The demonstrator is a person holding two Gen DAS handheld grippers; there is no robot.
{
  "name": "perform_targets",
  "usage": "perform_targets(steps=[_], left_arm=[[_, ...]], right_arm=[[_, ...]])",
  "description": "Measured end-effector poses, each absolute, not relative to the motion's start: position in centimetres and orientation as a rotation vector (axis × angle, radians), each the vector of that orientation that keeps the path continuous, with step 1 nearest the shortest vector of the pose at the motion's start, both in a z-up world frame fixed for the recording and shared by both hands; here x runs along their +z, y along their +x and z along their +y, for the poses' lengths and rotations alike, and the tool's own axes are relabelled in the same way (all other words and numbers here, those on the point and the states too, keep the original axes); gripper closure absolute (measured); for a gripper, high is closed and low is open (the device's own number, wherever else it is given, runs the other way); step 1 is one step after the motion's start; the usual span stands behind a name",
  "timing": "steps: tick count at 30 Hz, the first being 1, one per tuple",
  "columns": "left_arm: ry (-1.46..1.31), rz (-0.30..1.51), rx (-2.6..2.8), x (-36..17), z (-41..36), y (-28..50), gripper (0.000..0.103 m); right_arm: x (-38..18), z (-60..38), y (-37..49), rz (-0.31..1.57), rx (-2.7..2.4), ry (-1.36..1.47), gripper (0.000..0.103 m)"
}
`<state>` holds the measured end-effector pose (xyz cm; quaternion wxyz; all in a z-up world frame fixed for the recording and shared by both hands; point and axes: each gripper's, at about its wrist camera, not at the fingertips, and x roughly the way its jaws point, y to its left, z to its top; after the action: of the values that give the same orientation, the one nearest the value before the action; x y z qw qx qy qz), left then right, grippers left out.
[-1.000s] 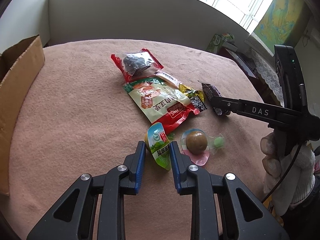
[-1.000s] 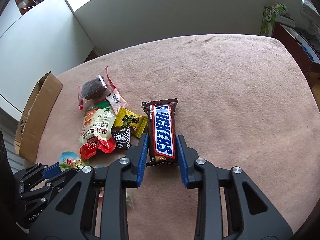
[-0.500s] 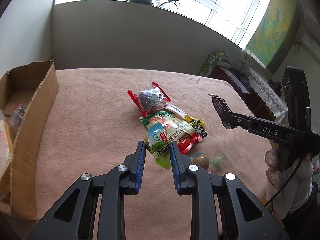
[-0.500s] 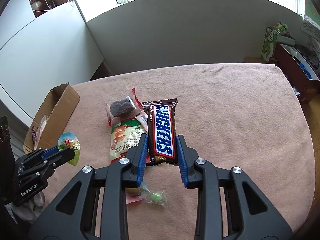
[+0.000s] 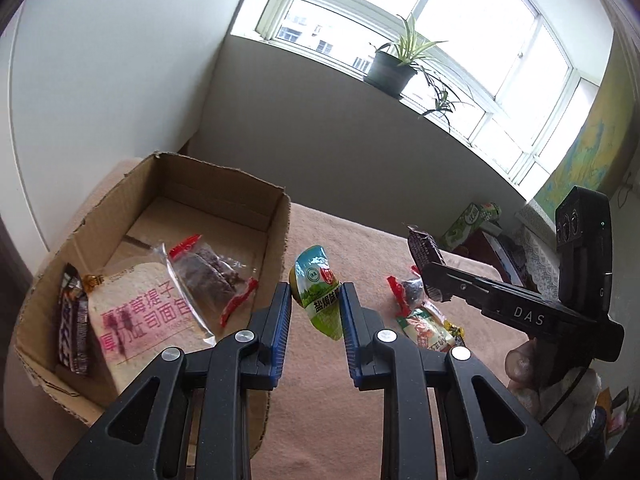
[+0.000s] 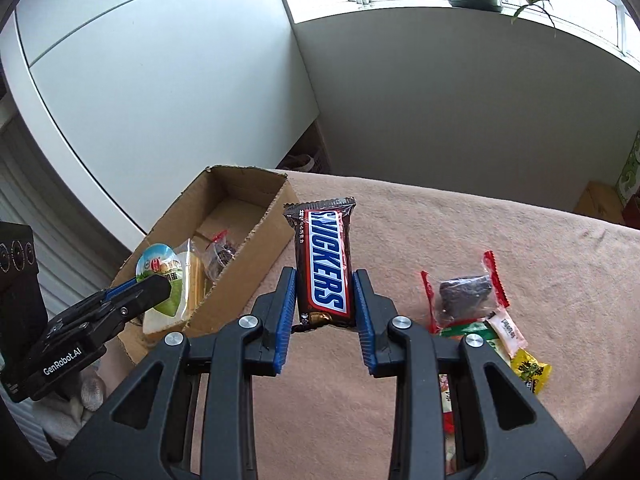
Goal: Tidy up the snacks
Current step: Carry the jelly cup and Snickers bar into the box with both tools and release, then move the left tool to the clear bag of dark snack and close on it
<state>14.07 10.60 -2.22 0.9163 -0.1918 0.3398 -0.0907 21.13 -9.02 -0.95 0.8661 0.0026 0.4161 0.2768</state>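
Snickers bar (image 6: 325, 266): your right gripper (image 6: 324, 314) pinches it above the pink cloth (image 6: 460, 240).
Green packet (image 5: 318, 294): your left gripper (image 5: 314, 322) clamps it beside the cardboard box (image 5: 276, 236).
Room: potted plant (image 5: 394, 68) on the windowsill.

A home room: a potted plant (image 5: 390, 68) on the windowsill, a pink-blanketed table (image 6: 500, 240), snacks about.

A pink-clothed table (image 6: 500, 240) carries a cardboard box (image 5: 276, 240) and perhaps five loose snack packets (image 6: 466, 292).
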Motion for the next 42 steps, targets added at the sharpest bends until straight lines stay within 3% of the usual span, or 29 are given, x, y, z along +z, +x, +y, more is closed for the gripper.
perform_targets(steps=[14, 16, 17, 18, 20, 21, 42], left_arm=[[-0.434, 0.693, -0.035, -3.2, 15.6, 13.8, 0.080], [-0.431, 0.695, -0.029, -3.1, 15.5, 13.7, 0.079], [-0.433, 0.698, -0.023, -3.1, 15.5, 13.8, 0.078], [-0.436, 0.702, -0.020, -3.2, 15.6, 13.8, 0.076], [-0.442, 0.699, -0.020, -3.2, 15.6, 13.7, 0.062], [-0.443, 0.694, -0.020, -3.1, 15.6, 13.6, 0.060], [-0.385, 0.727, -0.222, -2.7, 6.6, 15.5, 0.059]], right_arm=[[-2.3, 2.2, 22.3, 0.925, 0.691, -0.053, 0.073], [-2.2, 2.2, 22.3, 0.914, 0.676, -0.059, 0.054], [-2.0, 2.0, 22.2, 0.904, 0.667, -0.054, 0.036], [-1.7, 1.7, 22.1, 0.888, 0.656, -0.044, 0.029], [-1.2, 1.0, 22.0, 0.872, 0.646, -0.031, 0.029], [-1.0, 0.7, 22.0, 0.872, 0.647, -0.027, 0.029], [-0.5, -18.4, 20.8, 0.871, 0.425, 0.081, 0.029]])
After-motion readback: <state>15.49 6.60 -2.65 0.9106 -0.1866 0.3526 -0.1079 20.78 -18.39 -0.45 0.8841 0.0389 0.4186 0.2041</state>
